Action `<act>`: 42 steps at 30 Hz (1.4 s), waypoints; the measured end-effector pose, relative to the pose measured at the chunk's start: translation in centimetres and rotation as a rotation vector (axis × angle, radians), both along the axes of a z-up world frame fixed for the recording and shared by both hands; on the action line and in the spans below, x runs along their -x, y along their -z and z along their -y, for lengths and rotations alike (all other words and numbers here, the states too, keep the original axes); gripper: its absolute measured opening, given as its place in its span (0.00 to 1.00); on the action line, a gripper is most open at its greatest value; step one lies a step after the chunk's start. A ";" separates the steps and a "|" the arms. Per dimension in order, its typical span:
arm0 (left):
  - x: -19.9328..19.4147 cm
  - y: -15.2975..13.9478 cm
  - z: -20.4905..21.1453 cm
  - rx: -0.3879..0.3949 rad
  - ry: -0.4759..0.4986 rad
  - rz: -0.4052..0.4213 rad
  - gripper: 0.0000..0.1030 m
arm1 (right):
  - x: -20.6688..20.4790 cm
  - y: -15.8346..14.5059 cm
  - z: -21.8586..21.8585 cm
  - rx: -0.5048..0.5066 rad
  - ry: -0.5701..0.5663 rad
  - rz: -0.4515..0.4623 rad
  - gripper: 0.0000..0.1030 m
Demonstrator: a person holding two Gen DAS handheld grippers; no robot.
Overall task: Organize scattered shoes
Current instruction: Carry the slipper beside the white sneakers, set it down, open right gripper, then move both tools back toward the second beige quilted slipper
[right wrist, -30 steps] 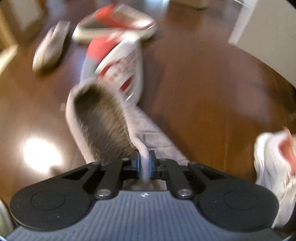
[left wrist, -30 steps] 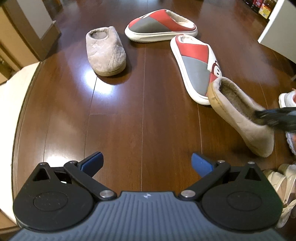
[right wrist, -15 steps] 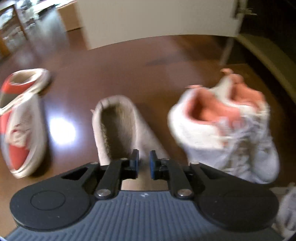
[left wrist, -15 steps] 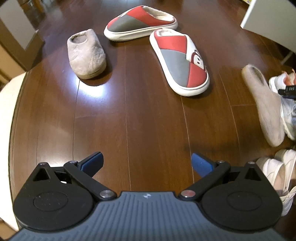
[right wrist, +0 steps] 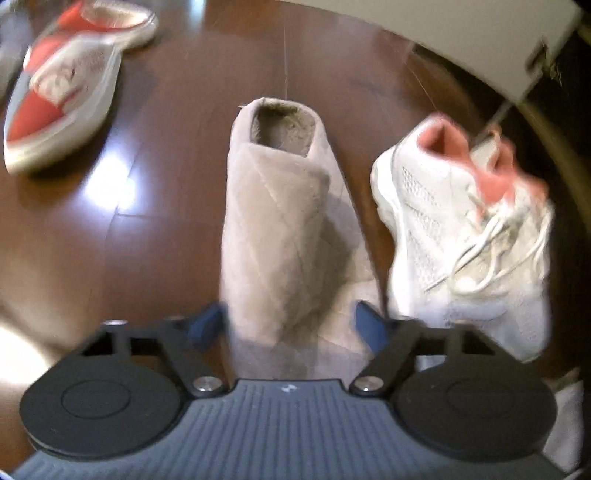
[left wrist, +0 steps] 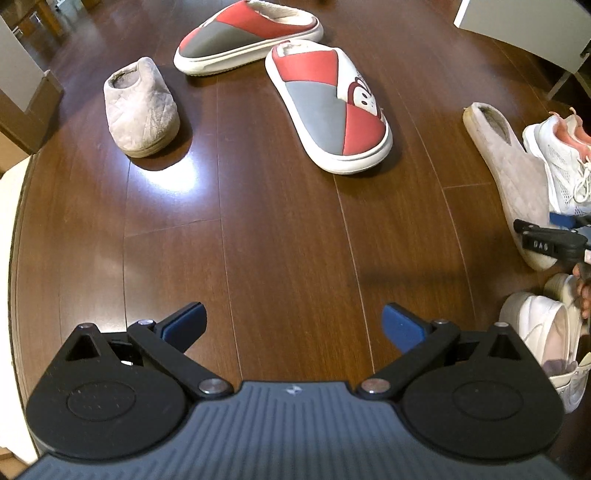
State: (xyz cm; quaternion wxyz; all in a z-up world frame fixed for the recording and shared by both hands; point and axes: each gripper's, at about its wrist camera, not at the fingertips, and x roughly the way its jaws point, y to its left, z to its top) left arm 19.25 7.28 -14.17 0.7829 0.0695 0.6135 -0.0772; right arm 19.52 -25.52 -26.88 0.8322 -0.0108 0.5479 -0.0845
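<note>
A beige fuzzy slipper (right wrist: pixel 280 229) lies on the dark wood floor beside a white and pink sneaker (right wrist: pixel 465 229). My right gripper (right wrist: pixel 290 325) is open, its blue pads on either side of the slipper's toe end, not pinching it. The same slipper (left wrist: pixel 509 173) and sneaker (left wrist: pixel 561 158) show at the right of the left wrist view. Its mate, another beige slipper (left wrist: pixel 142 110), lies at the far left. Two red and grey slippers (left wrist: pixel 328 107) (left wrist: pixel 247 33) lie at the far middle. My left gripper (left wrist: pixel 291 325) is open and empty above the floor.
A white shoe (left wrist: pixel 550 339) lies at the right edge near my left gripper. A white cabinet or door (left wrist: pixel 532 26) stands at the far right. A pale mat edge (left wrist: pixel 11 192) borders the floor on the left.
My right gripper carried the beige slipper to the right, set it beside the white and pink sneaker, and opened, letting it go. My left gripper stayed open.
</note>
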 end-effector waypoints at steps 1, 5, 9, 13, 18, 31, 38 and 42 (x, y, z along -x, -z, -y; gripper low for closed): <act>0.0 0.1 0.0 0.003 -0.004 -0.004 0.99 | -0.2 -0.1 0.2 -0.020 0.025 -0.010 0.39; 0.1 -0.1 0.1 0.010 0.008 0.000 0.99 | -0.1 -0.2 0.8 -0.006 0.098 -0.016 0.30; 0.3 0.1 0.1 0.008 0.013 -0.006 0.99 | 0.5 -0.1 2.1 -0.027 0.132 -0.028 0.26; 0.3 0.0 0.2 0.014 0.017 -0.003 0.99 | 0.8 -0.1 2.1 -0.039 0.159 -0.030 0.26; 0.5 0.1 0.5 0.001 0.025 -0.004 0.99 | 1.1 -0.4 2.4 -0.056 0.219 -0.043 0.27; 2.4 -7.3 1.6 -0.105 0.034 0.209 0.99 | 8.7 -12.7 1.4 -0.109 0.222 0.052 0.78; 6.5 -18.0 3.1 -0.127 0.096 0.456 0.99 | 16.6 -19.9 0.4 -0.107 0.176 0.117 0.87; 8.7 -22.5 3.3 -0.138 0.070 0.525 0.99 | 20.2 -23.0 0.9 -0.121 0.189 0.156 0.90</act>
